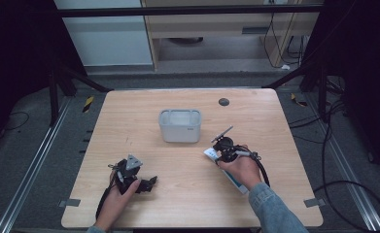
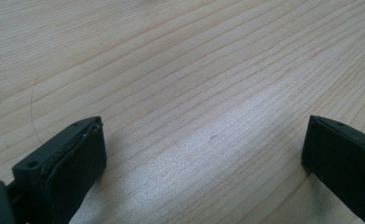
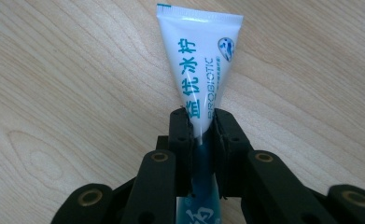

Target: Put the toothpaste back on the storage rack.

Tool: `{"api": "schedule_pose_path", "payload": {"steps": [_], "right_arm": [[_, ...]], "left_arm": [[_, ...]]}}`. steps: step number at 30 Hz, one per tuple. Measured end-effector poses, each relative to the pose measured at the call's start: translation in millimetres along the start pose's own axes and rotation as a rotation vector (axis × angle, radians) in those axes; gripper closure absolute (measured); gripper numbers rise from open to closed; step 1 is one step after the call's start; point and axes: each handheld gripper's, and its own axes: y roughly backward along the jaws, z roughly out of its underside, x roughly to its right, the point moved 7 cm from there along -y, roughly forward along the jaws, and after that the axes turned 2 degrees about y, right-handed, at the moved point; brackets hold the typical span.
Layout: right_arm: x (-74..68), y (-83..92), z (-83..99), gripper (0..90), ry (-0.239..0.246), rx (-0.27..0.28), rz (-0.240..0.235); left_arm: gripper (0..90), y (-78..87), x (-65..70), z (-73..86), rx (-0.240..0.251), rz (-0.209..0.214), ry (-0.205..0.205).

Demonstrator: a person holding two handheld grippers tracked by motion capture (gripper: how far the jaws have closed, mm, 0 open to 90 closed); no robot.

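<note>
The wooden table is the largest thing here, a light rectangular top with rounded corners, and a small dark round spot sits near its far edge. Toward the far middle of the table stands a grey plastic container, rectangular, with its open top facing up. It is well apart from both hands. On the right side of the table lies a white toothpaste tube with blue-green print – in the high view its near end comes out below the person's right hand. The right gripper is clenched on this tube: in the right gripper view the two black jaws press on the tube from both sides around its middle, and the flat crimped end of the tube points away from the camera, over the wood. The left gripper rests low at the near left part of the table, held by the left hand. Its jaws are released and stand wide apart – in the left gripper view there is bare wood grain between them.
</note>
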Motion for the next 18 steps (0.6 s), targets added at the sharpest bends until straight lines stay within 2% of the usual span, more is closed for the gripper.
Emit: {"api": "schedule_pose_path", "payload": {"steps": [3, 4, 5, 7, 8, 9, 11, 12, 18], "right_arm": [[-1.1, 3.5, -2.0, 79.2, -0.003, 0.014, -0.004], [-2.2, 12.1, -7.6, 79.3, -0.006, 0.041, -0.016], [-2.2, 12.1, -7.6, 79.3, -0.006, 0.041, -0.016], [-1.2, 25.8, -16.1, 79.4, -0.003, 0.070, -0.003], [-1.2, 25.8, -16.1, 79.4, -0.003, 0.070, -0.003], [0.4, 37.6, -23.6, 79.3, -0.005, 0.100, 0.004], [0.9, 41.6, -25.8, 79.4, -0.006, 0.108, 0.002], [3.4, 51.6, -32.9, 79.4, -0.001, 0.138, 0.006], [9.4, 69.1, -44.6, 79.4, -0.017, 0.199, 0.021]], "left_arm": [[0.0, 0.1, 0.0, 0.0, 0.000, 0.000, -0.001], [0.0, 0.2, 0.0, 0.1, 0.000, 0.001, 0.000], [0.0, 0.2, 0.1, 0.2, 0.000, 0.001, 0.000], [0.0, 0.2, 0.2, 0.2, 0.000, 0.001, 0.000], [0.0, 0.2, 0.2, 0.2, 0.000, 0.001, 0.000], [0.0, 0.1, 0.2, 0.1, -0.001, 0.001, 0.001], [0.0, 0.1, 0.3, 0.2, -0.001, 0.001, 0.001], [0.0, 0.1, 0.2, 0.2, 0.000, 0.001, 0.001], [0.0, 0.2, 0.2, 0.2, -0.002, 0.001, 0.000]]}}
